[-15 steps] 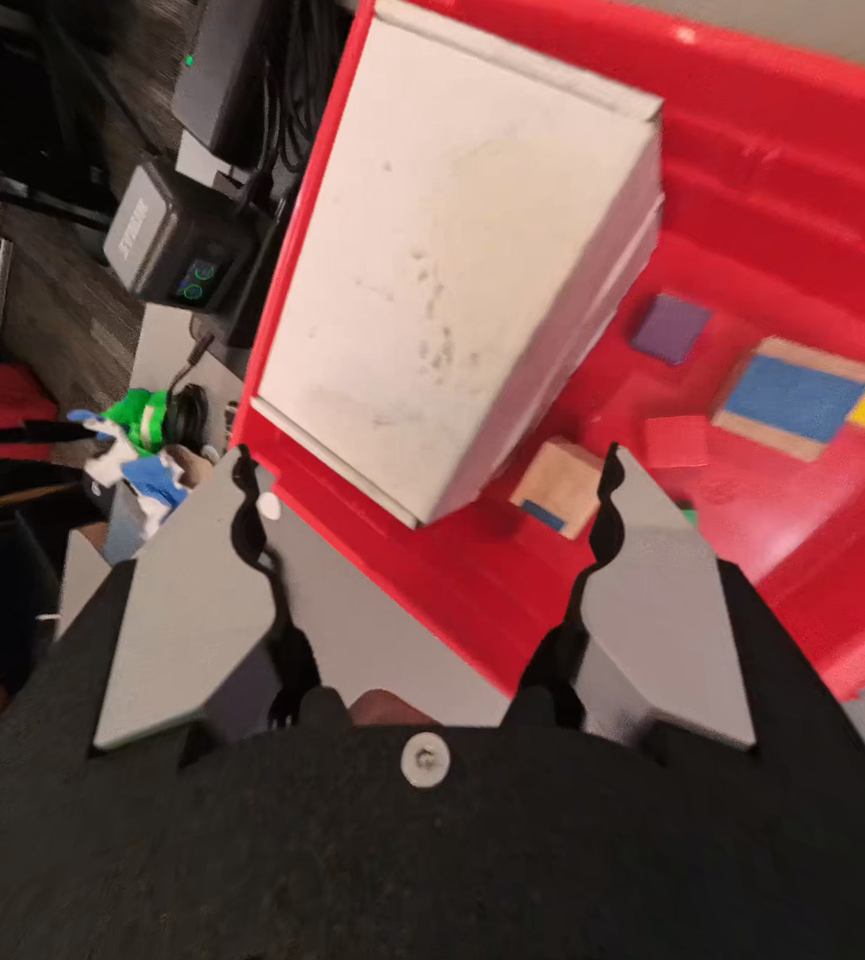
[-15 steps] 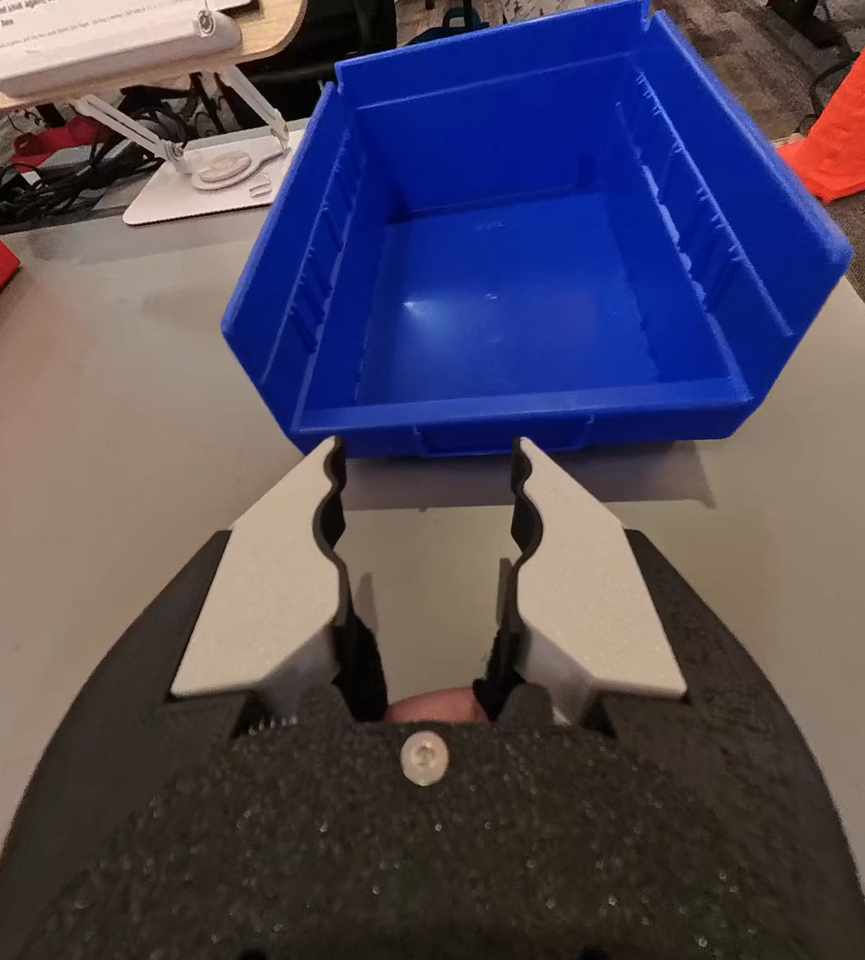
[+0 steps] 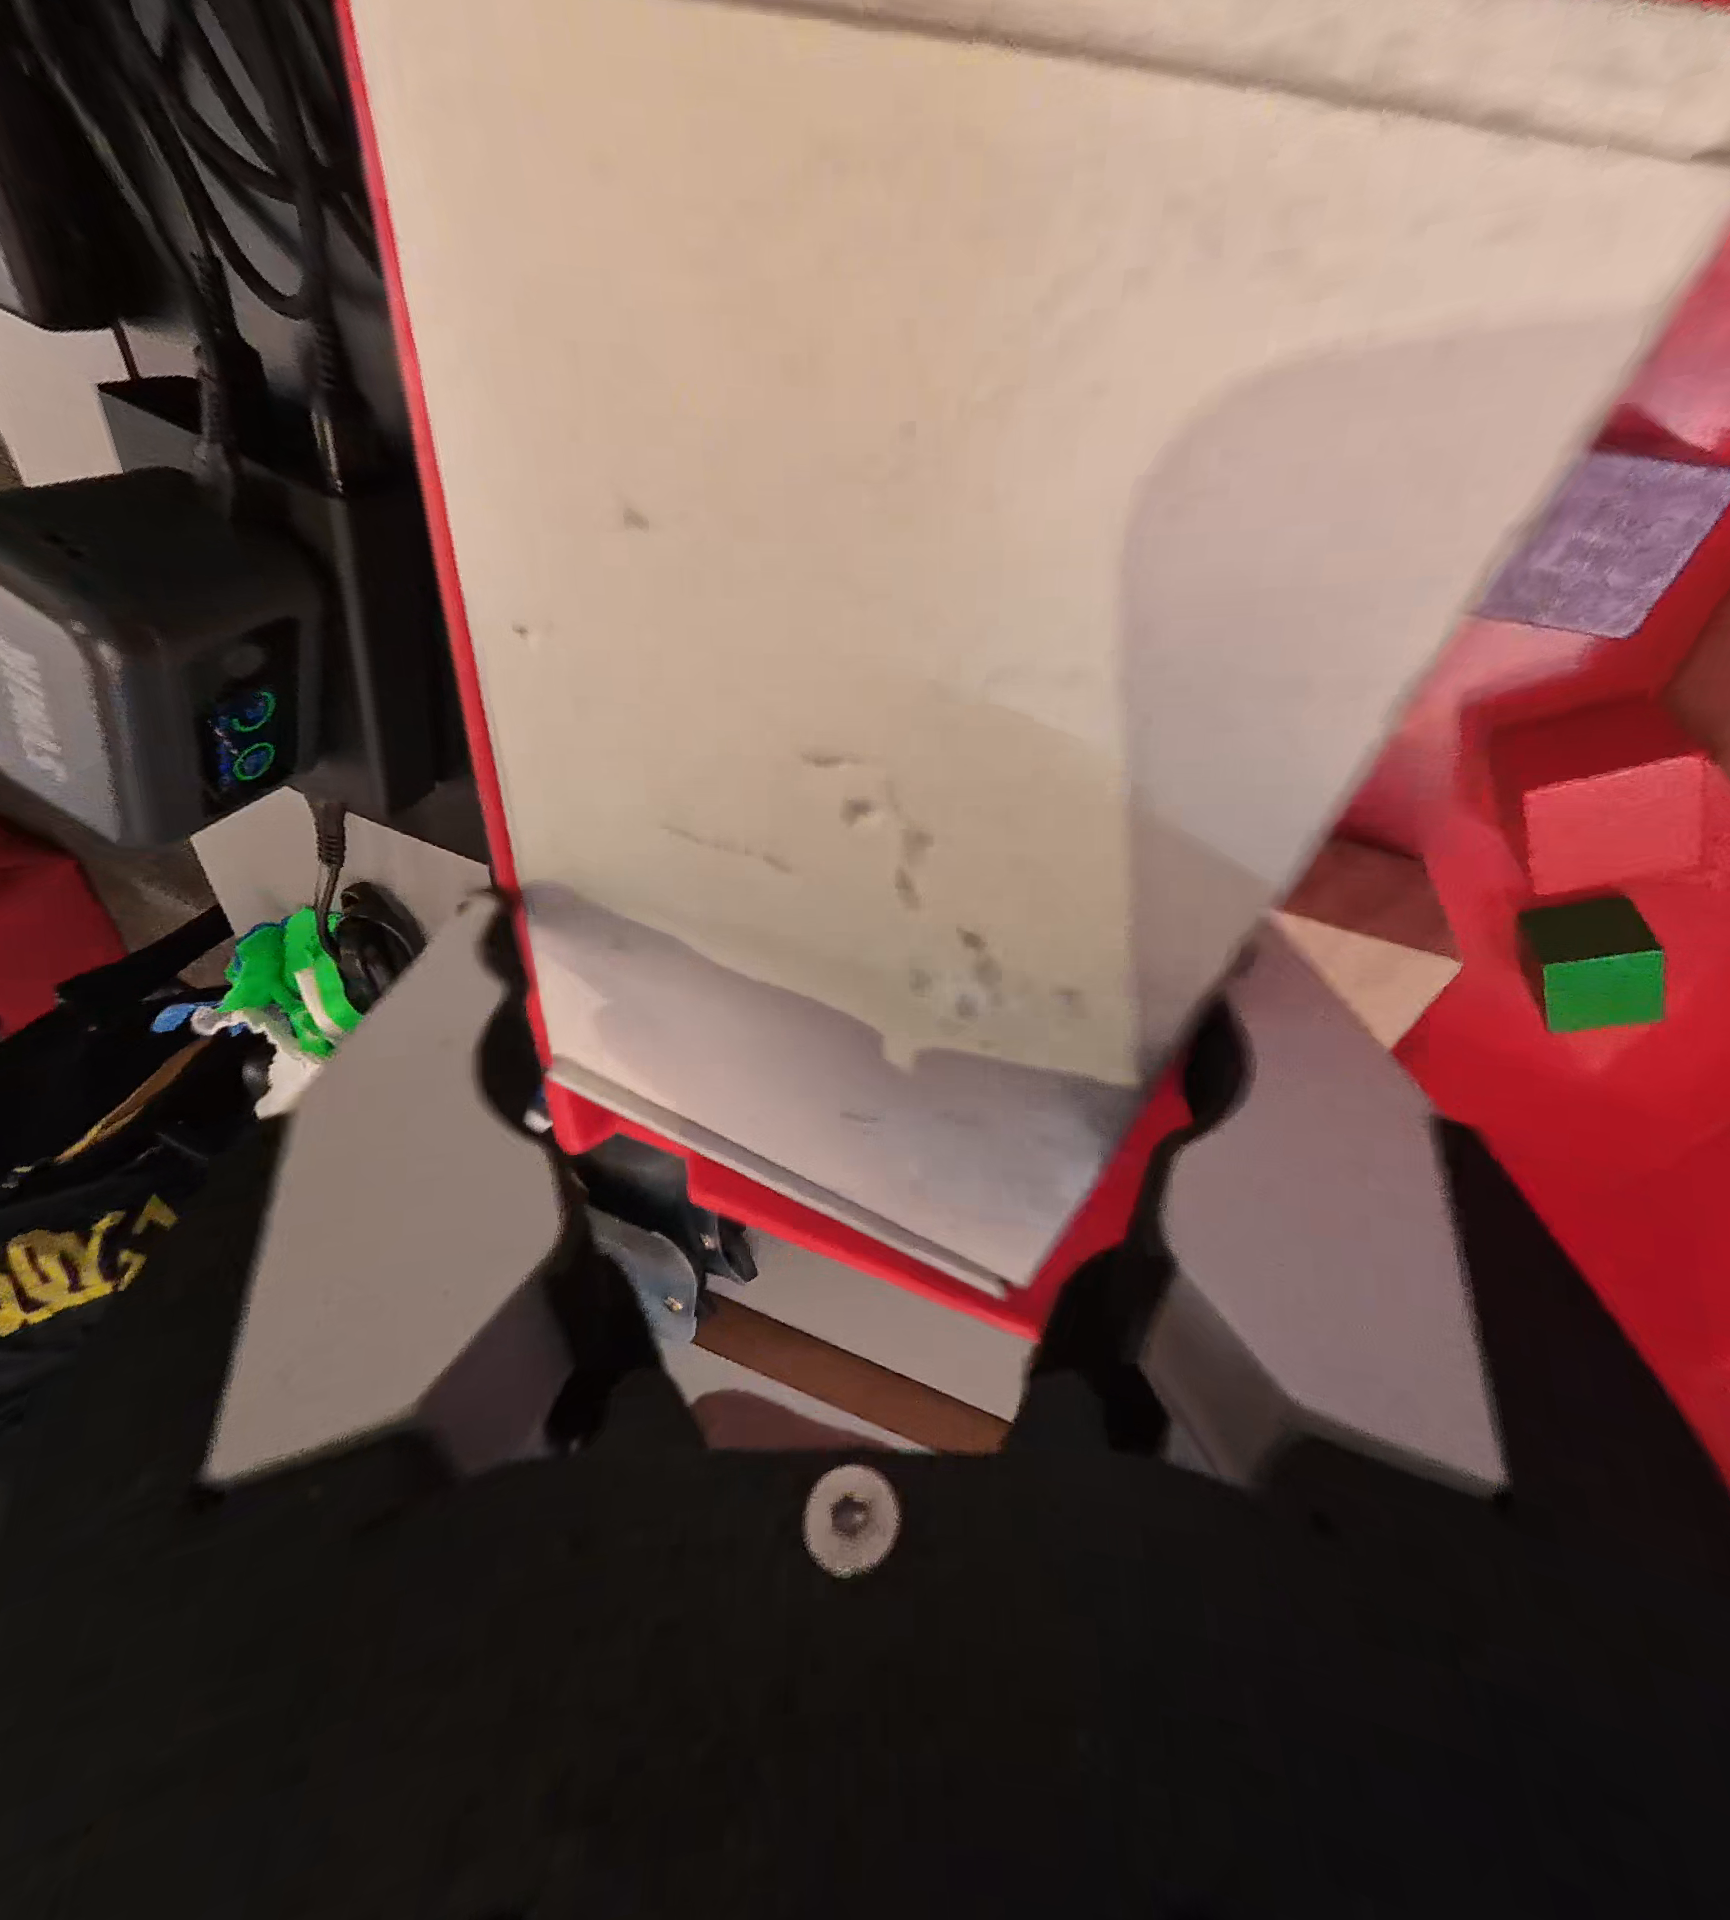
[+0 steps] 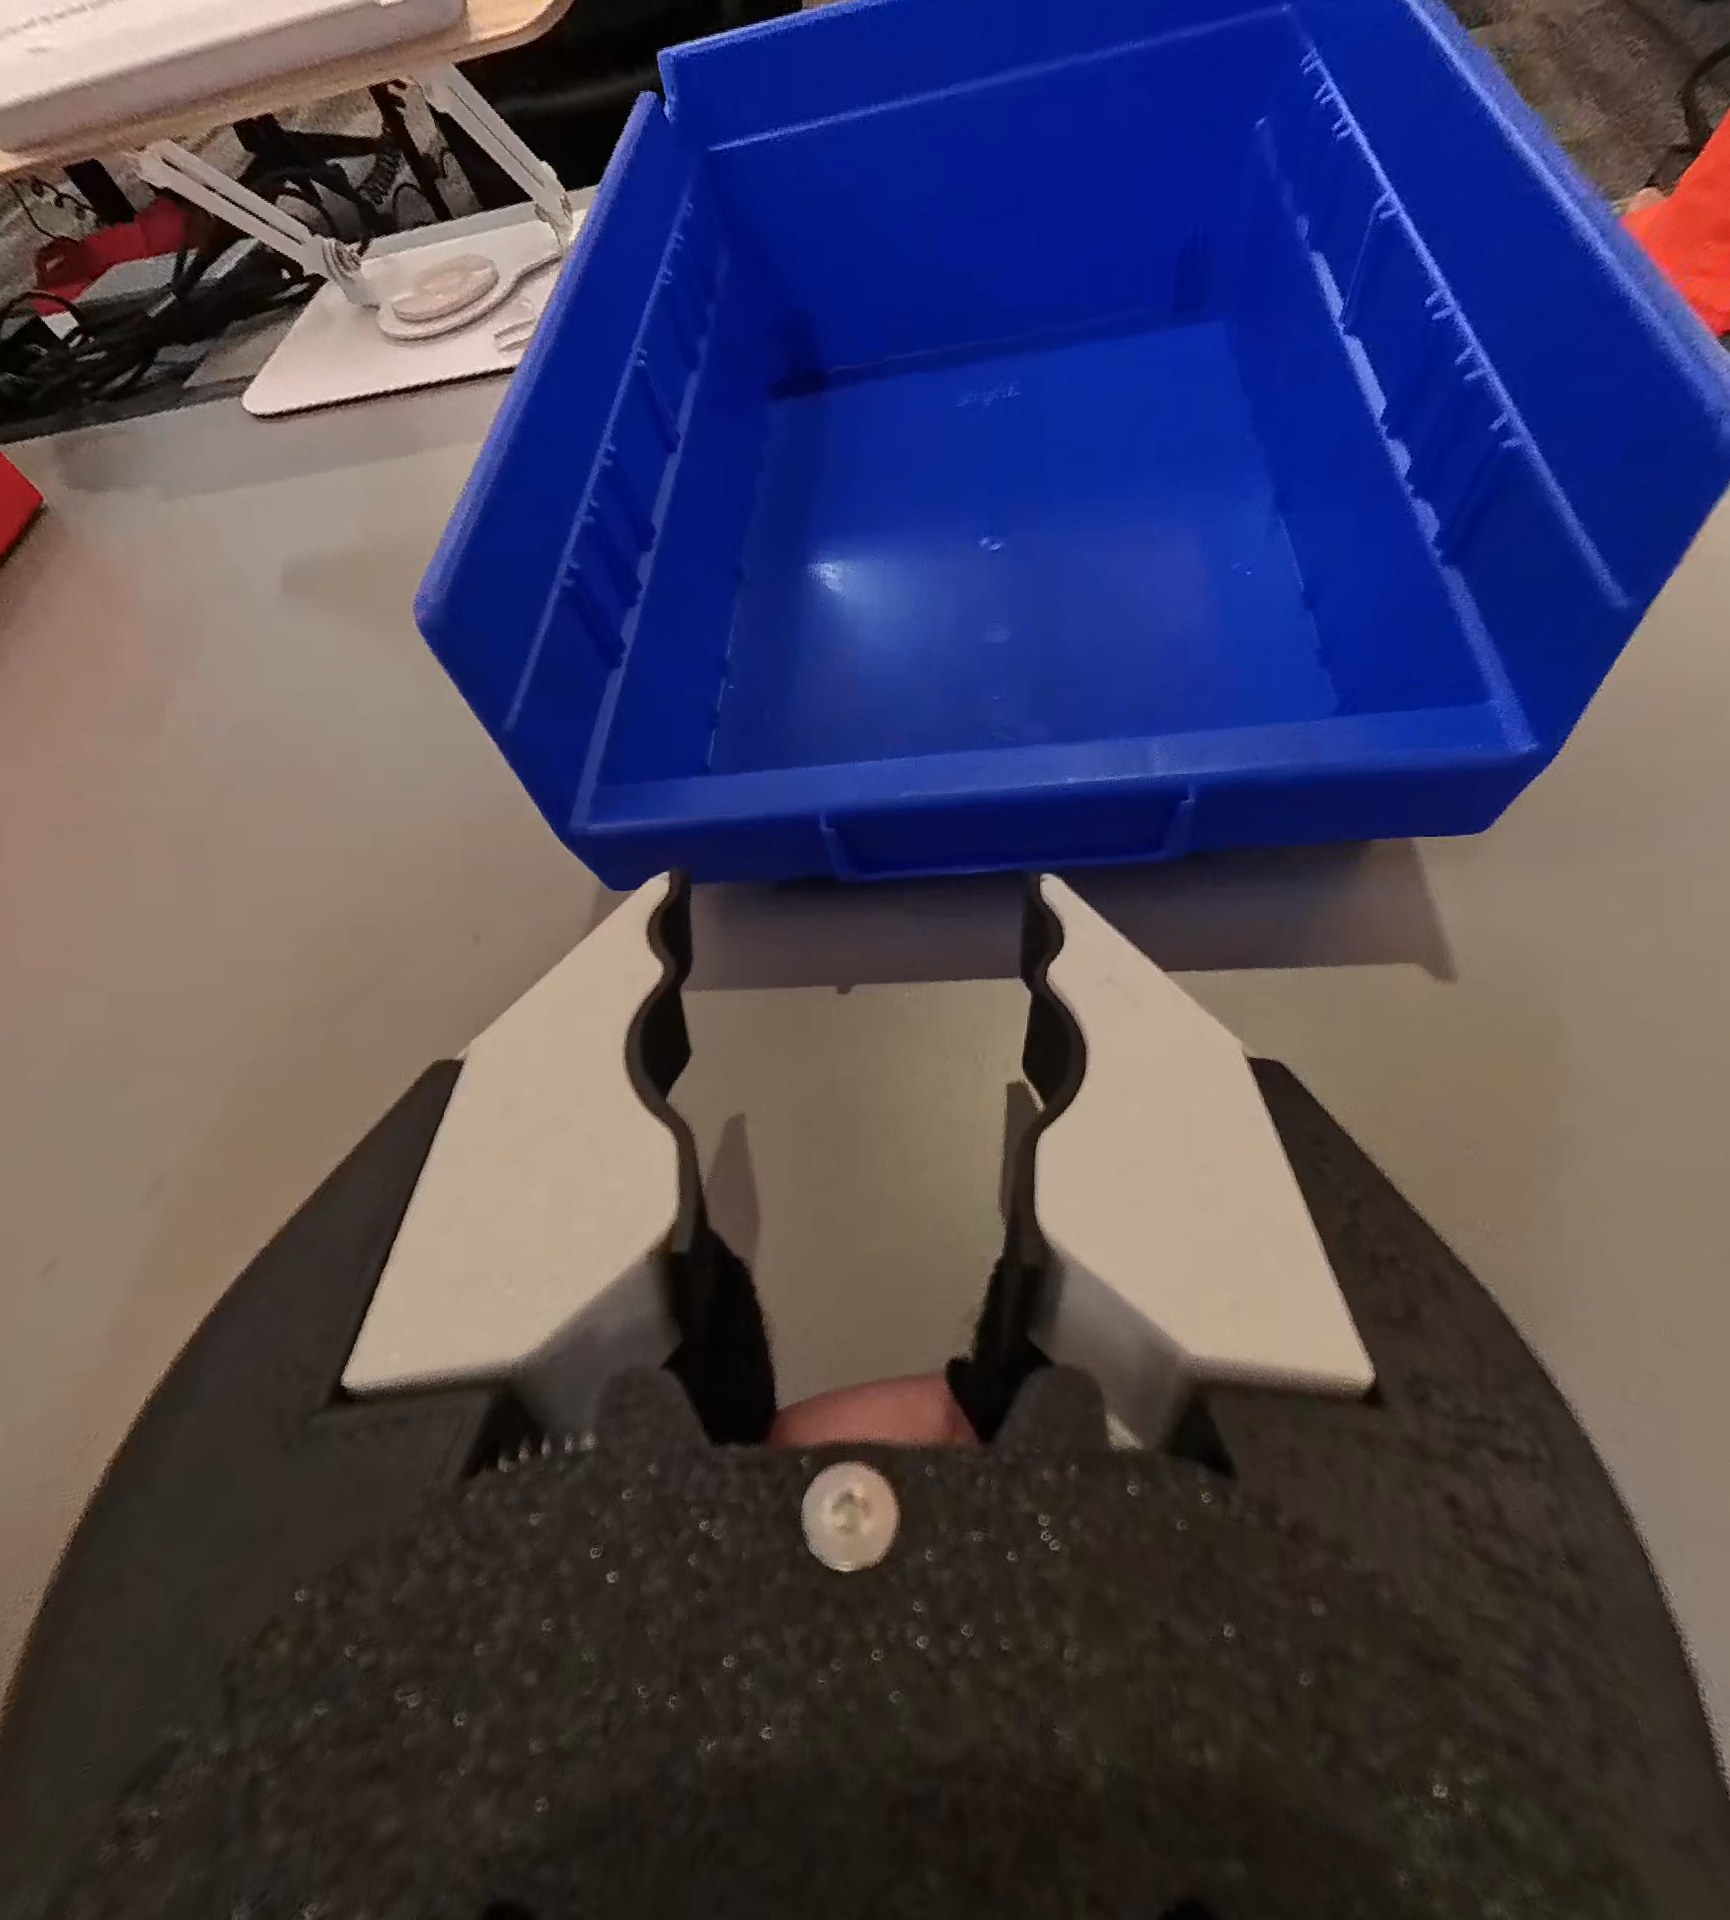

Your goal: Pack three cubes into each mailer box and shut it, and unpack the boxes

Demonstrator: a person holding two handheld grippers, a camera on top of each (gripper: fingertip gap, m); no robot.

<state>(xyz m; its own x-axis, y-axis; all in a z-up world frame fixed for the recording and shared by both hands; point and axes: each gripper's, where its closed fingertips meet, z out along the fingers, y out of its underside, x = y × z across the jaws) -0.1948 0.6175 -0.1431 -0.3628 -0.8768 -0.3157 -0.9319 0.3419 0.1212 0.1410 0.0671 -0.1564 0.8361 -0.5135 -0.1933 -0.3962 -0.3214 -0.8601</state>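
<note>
Left gripper (image 3: 856, 997) spread wide around the near corner of the white mailer box (image 3: 892, 520), not clamped.
That box stands in the red bin (image 3: 1619, 1195) against its left wall, beside purple (image 3: 1609, 545), red (image 3: 1614, 836) and green (image 3: 1593, 977) cubes. Right gripper (image 4: 850, 914) hangs unclenched and empty-handed just before the blue bin (image 4: 1048, 821).

Left wrist view close over red bin (image 3: 1619, 1195); right, blue bin (image 4: 1048, 821).
</note>
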